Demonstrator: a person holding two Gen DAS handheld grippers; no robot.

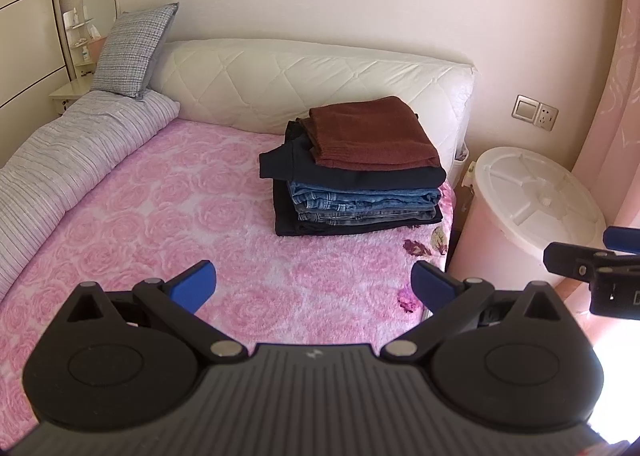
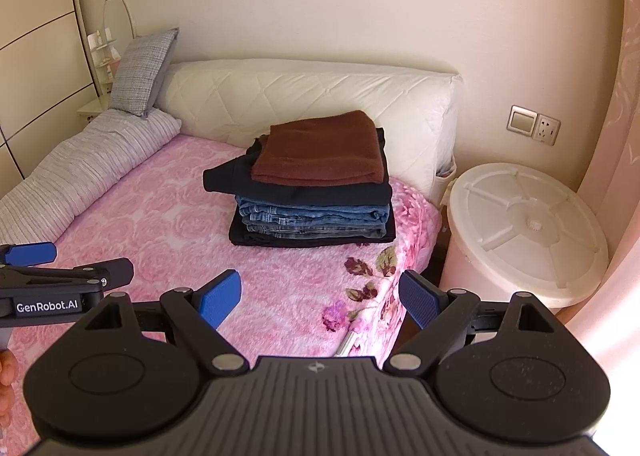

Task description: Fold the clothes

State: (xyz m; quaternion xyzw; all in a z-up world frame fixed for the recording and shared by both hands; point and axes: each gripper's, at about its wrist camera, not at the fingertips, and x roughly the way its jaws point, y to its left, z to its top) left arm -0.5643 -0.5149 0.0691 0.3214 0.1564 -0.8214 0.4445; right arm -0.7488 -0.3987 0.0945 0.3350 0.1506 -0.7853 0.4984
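The neat stack of folded clothes (image 2: 316, 183), rust-brown knit on top, dark garments and blue denim beneath, sits on the pink rose-patterned bed blanket (image 2: 168, 223) near the quilted white headboard (image 2: 312, 95). It looks soft yet heavy; take it from underneath. Your left gripper (image 1: 314, 284) and right gripper (image 2: 320, 296) hang empty, fingers apart. No unfolded garment is visible.

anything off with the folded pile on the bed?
Mostly tidy. One oddity: the dark navy garment under the brown top piece has a corner or sleeve jutting out past the stack's left edge, over the jeans. Nothing spilled or damaged. Both grippers, left and right, are open and empty.
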